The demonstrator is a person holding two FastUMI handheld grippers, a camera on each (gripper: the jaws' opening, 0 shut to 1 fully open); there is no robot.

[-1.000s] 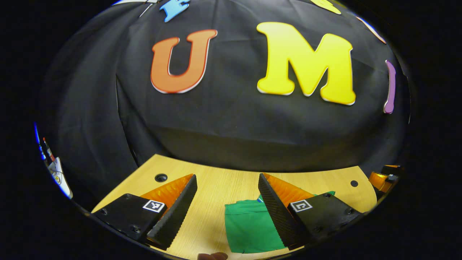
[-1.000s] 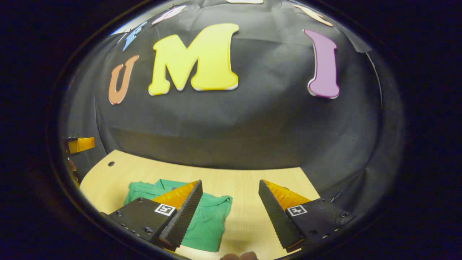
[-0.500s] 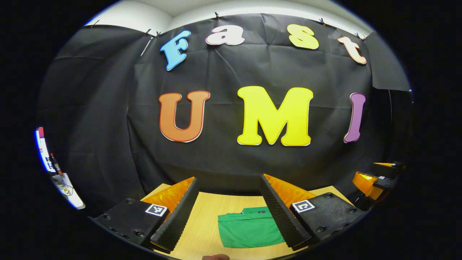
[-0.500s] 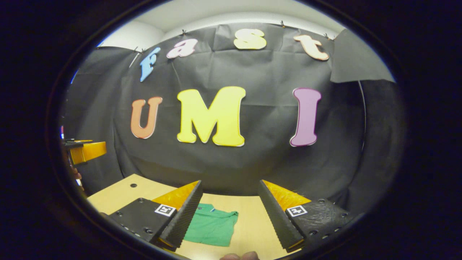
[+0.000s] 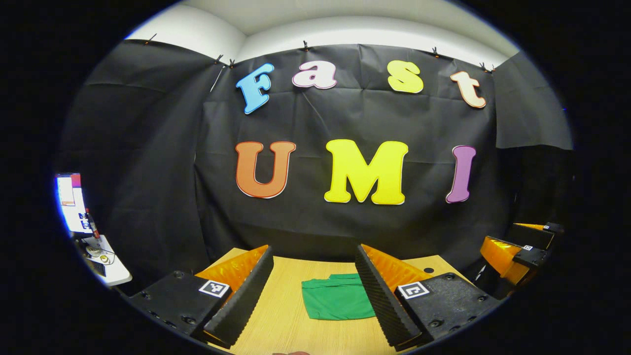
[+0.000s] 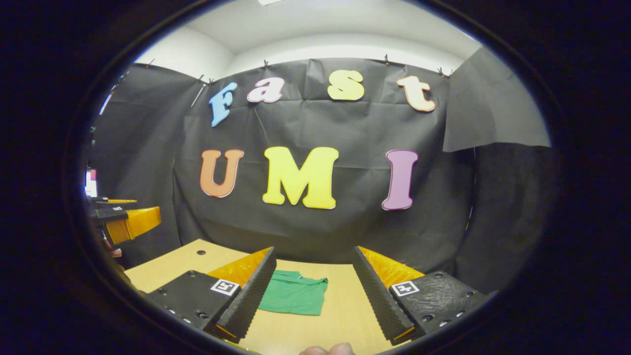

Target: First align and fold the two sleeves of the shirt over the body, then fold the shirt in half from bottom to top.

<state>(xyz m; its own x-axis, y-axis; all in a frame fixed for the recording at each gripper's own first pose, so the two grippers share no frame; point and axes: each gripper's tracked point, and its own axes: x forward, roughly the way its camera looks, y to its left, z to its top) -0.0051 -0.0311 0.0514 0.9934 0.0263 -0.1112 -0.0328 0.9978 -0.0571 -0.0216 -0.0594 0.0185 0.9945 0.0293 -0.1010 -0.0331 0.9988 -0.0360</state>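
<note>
Bare table (image 5: pixel 286 325) lies on every side of the folded green shirt (image 5: pixel 337 301), open room to reach in. Both grippers, left (image 5: pixel 313 296) and right (image 6: pixel 313 293), hang spread above it, well apart; the black cloth wall (image 6: pixel 315 231) closes the far edge.

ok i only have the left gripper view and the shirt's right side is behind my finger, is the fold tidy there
Observer: In the right gripper view the green shirt has a fairly straight right edge, with bare table beside it.
Operator: is the right gripper holding anything
Observer: No. The right gripper is open and grips nothing.
Operator: where's mine from over there
Observer: The left gripper is off to the left, by the table's left edge, apart from the shirt.
</note>
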